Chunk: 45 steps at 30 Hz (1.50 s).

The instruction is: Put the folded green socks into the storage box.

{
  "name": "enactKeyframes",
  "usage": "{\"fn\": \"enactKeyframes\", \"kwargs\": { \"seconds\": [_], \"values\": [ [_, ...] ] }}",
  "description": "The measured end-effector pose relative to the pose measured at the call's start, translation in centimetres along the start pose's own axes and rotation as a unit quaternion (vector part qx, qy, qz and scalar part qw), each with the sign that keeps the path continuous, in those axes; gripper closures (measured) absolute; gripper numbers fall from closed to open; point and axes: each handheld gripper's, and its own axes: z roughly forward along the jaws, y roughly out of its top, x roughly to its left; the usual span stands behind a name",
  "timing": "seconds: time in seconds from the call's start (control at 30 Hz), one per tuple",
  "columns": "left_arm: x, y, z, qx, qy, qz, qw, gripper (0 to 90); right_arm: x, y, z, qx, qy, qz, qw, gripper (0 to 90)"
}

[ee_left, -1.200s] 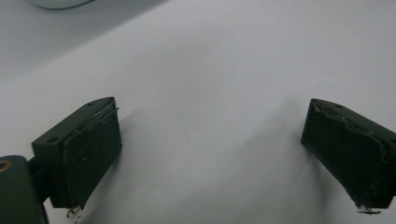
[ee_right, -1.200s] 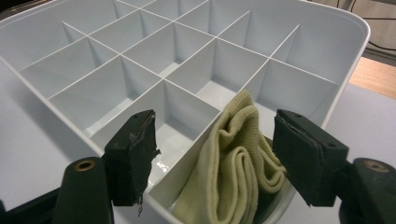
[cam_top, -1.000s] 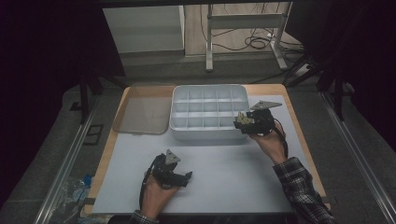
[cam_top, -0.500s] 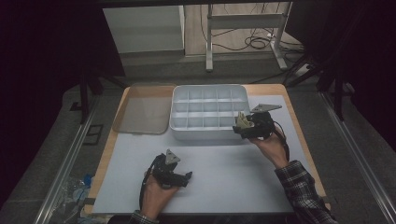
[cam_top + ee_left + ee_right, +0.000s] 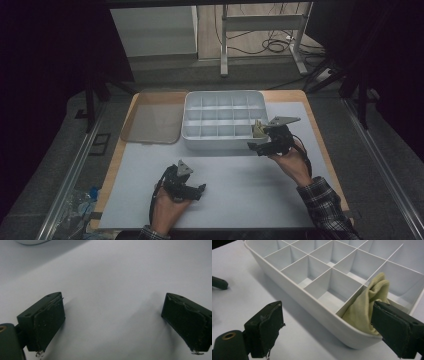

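A white divided tray [image 5: 223, 100] stands at the table's middle back. A pale yellow-green cloth [image 5: 367, 305] sits bunched in its near right corner compartment, also seen as the cloth [image 5: 258, 129] in the high view. My right gripper [image 5: 328, 315] is open just outside the tray's near wall, and nothing is between its jaws. One jaw stands in front of the cloth's compartment. In the high view the right gripper [image 5: 257, 138] is at the tray's near right corner. My left gripper [image 5: 115, 315] is open over the bare white mat, and the left gripper [image 5: 196, 191] rests low at front centre-left.
A flat brownish lid [image 5: 152, 122] lies left of the tray. The white mat [image 5: 240, 185] covers most of the wooden table. The other tray compartments [image 5: 325, 277] look bare. Desk legs and cables are on the floor beyond the far edge.
My right gripper has drawn back a little from the tray toward the near side. The left gripper has stayed put.
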Motion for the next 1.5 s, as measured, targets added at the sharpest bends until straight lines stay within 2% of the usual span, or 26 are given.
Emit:
{"fn": "enactKeyframes", "kwargs": {
  "seconds": [0.3, 0.87, 1.2, 1.5],
  "values": [
    [0.0, 0.0, 0.0, 0.001, 0.0, 0.0, 1.0, 4.6, 0.8, -0.7, -0.7, 0.008, -0.001, -0.009, 0.9999, 9.6],
    [0.0, 0.0, 0.0, 0.0, 0.001, 0.001, 1.0, 4.6, 2.5, -2.5, -2.8, 0.005, 0.003, -0.026, 0.9996, 7.8],
    [0.0, 0.0, 0.0, -0.001, 0.001, -0.002, 1.0, 4.6, 3.9, -4.1, -3.4, 0.015, 0.003, -0.053, 0.9985, 7.0],
    [0.0, 0.0, 0.0, -0.001, 0.0, -0.001, 1.0, 4.6, 4.9, -5.4, -3.3, 0.027, 0.005, -0.072, 0.997, 4.3]
  ]
}}
